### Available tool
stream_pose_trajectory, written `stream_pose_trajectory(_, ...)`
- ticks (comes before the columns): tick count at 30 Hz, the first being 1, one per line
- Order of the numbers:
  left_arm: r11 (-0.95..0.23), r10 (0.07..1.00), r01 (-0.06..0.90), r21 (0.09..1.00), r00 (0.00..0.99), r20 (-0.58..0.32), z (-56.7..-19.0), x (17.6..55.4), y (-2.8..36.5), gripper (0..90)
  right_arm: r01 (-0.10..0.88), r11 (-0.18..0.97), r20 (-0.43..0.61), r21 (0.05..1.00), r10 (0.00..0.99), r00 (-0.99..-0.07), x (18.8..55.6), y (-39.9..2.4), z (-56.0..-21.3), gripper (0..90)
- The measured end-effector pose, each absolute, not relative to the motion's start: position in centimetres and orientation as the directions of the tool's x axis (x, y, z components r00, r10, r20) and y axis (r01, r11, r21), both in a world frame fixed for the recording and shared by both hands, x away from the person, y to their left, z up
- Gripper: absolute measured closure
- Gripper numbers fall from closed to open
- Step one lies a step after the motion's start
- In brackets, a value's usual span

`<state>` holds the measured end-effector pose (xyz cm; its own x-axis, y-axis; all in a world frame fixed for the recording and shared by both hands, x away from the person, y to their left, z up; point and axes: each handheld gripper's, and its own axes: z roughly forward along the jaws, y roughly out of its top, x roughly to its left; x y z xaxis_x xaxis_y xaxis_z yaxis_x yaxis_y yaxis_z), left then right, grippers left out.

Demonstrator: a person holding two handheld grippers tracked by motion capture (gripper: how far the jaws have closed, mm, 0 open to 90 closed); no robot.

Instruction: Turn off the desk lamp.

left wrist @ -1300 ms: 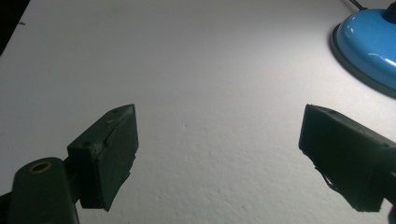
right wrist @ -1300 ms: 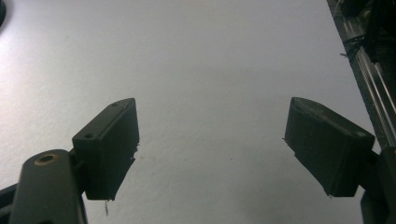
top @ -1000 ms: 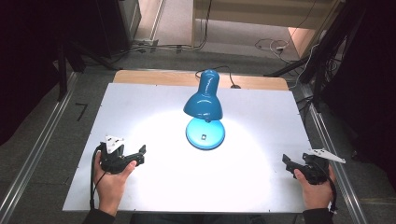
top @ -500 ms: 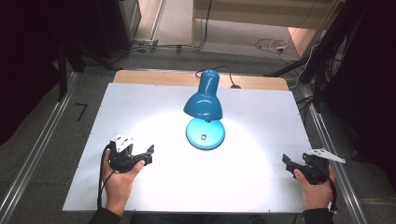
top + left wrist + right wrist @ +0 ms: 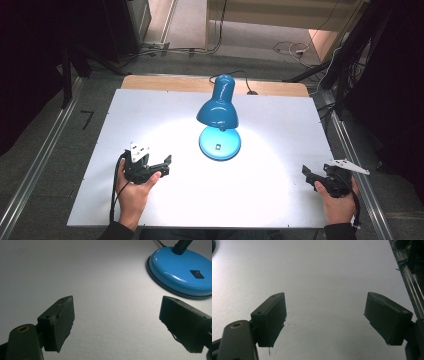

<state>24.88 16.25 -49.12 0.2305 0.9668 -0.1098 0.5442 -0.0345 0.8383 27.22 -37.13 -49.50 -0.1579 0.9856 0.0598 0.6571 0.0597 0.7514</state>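
A blue desk lamp (image 5: 220,107) stands lit at the middle of the white table (image 5: 280,125). Its round base (image 5: 220,145) carries a small black switch (image 5: 197,274). My left gripper (image 5: 167,165) is open over the table's front left, pointing right toward the base, a short way off. In the left gripper view the base (image 5: 180,270) lies at the upper right, beyond the wide-apart jaws, which hold nothing. My right gripper (image 5: 306,175) is open near the front right corner, pointing left. Between its jaws lies bare table (image 5: 324,290).
The lamp throws a bright pool of light on the table around its base. Metal rails (image 5: 40,165) run along both sides of the table. A wooden strip (image 5: 170,82) edges the far side. Cables (image 5: 295,50) lie on the floor behind.
My left gripper has moved to the right, closer to the lamp's base. The right gripper has stayed in place.
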Motion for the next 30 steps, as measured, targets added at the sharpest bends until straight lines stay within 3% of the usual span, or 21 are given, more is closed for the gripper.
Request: stream_pose_trajectory(30, -0.077, 0.942, 0.543, 0.836, 0.314, -0.117, -49.1, 26.3, 12.6, 14.6, 0.657, 0.059, 0.060, 0.752, 0.986, -0.157, 27.2, -37.2, -49.5, 16.4)
